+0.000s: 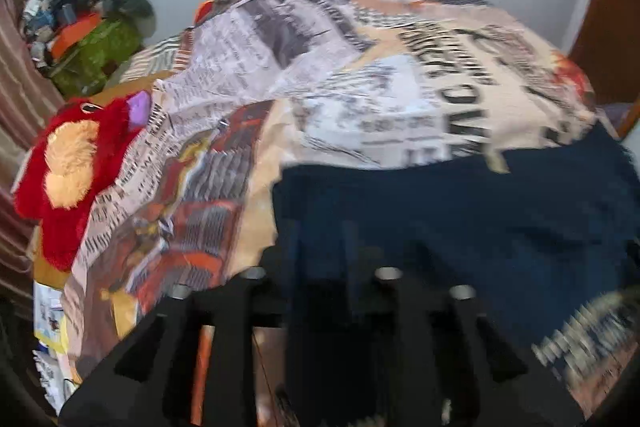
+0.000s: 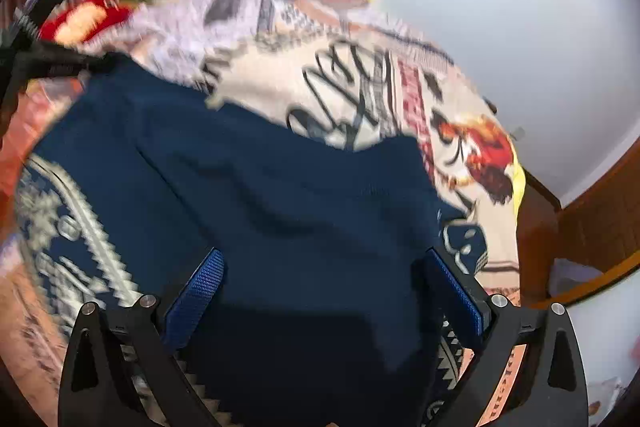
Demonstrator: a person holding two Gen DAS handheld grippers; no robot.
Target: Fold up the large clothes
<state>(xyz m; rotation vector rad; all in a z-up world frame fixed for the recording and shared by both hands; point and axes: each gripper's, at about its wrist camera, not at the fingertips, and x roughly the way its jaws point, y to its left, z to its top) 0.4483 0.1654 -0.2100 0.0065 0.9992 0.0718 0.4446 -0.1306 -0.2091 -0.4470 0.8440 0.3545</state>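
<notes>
- Navy garment [image 2: 280,195] lies spread on the newsprint-patterned bedspread [image 1: 340,67], blurred in both views; its patterned white border [image 2: 80,247] shows left of the right gripper's fingers.
- Bedspread stretches ahead of both pairs of jaws, reaching a pale wall [image 2: 500,7] beyond.
- Wooden bed frame [image 2: 600,211] curves along the far right of the right jaws.
- Red plush toy [image 1: 76,163] sits on the bedspread, well left of the left jaws; a green bag [image 1: 100,55] with a heap of clutter stands farther back on that side.
- Left gripper [image 1: 320,267] points forward and low over the garment's near edge; dark cloth runs up between its black fingers [image 1: 244,291], which stand close together, seemingly clenched on the fabric, though blur hides the contact.
- Right gripper [image 2: 324,287] leans down over the cloth, its blue pads [image 2: 200,291] spread wide apart, released, with the navy fabric filling the whole gap between them and passing beneath.
</notes>
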